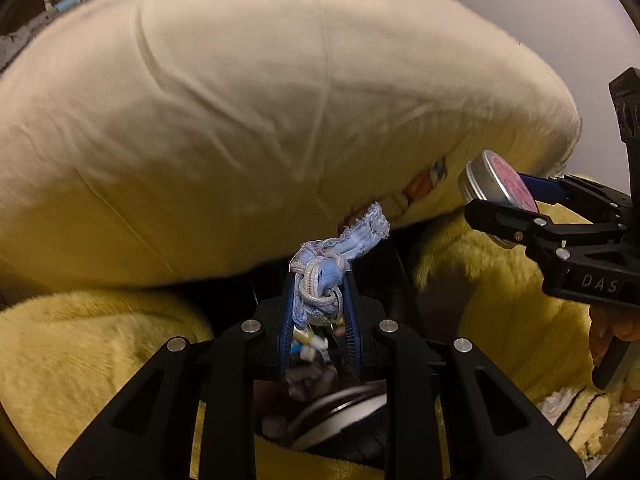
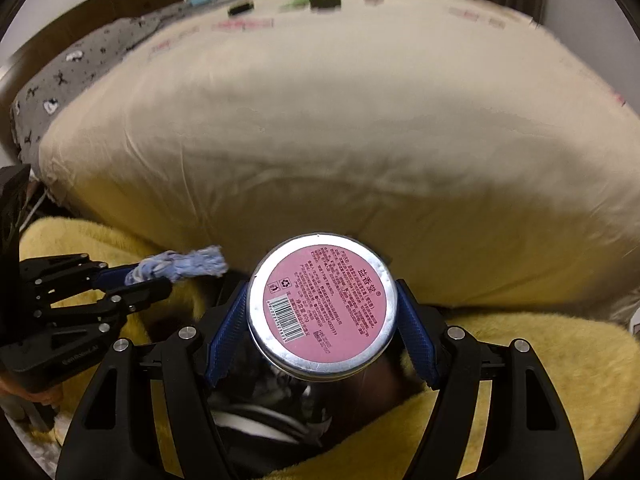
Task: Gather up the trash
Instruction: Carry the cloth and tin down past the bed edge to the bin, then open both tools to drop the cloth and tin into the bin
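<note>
My left gripper (image 1: pixel 318 292) is shut on a knotted scrap of light-blue frayed cloth with white cord (image 1: pixel 336 256); from the right wrist view the same cloth (image 2: pixel 176 266) sticks out of that gripper (image 2: pixel 140 280) at the left. My right gripper (image 2: pixel 322 312) is shut on a round silver tin with a pink label and barcode (image 2: pixel 322 308), its blue pads pressing on the tin's sides. The left wrist view shows this tin (image 1: pixel 500 188) at the right, held edge-on. Below both grippers lies a dark opening with trash in it (image 1: pixel 316 368), ringed by yellow fleece.
A large cream pillow (image 1: pixel 240 120) fills the space ahead of both grippers. Yellow fleece blanket (image 2: pixel 540 360) surrounds the dark bin opening (image 2: pixel 272 408). A grey patterned cloth (image 2: pixel 72 76) lies at the far left. A hand (image 1: pixel 612 328) holds the right gripper's handle.
</note>
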The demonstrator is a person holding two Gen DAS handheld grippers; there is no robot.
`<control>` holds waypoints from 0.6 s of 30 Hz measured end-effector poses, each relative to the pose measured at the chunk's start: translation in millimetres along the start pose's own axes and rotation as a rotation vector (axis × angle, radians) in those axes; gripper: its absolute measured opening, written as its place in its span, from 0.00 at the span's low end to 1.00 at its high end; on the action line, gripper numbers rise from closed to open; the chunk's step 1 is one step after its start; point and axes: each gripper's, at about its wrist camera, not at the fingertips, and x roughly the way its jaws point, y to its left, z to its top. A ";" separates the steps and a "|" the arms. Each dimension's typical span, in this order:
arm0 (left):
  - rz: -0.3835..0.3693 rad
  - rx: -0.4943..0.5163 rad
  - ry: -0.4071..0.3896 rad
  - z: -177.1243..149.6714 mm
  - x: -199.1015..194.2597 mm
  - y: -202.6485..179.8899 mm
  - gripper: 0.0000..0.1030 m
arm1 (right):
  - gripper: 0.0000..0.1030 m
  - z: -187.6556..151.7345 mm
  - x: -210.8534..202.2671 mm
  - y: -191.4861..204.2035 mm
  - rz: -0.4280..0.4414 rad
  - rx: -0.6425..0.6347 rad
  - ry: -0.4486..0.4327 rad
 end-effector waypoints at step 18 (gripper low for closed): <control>-0.045 -0.011 0.144 0.4 42.8 3.9 0.36 | 0.76 -7.1 44.0 1.7 0.067 0.043 0.145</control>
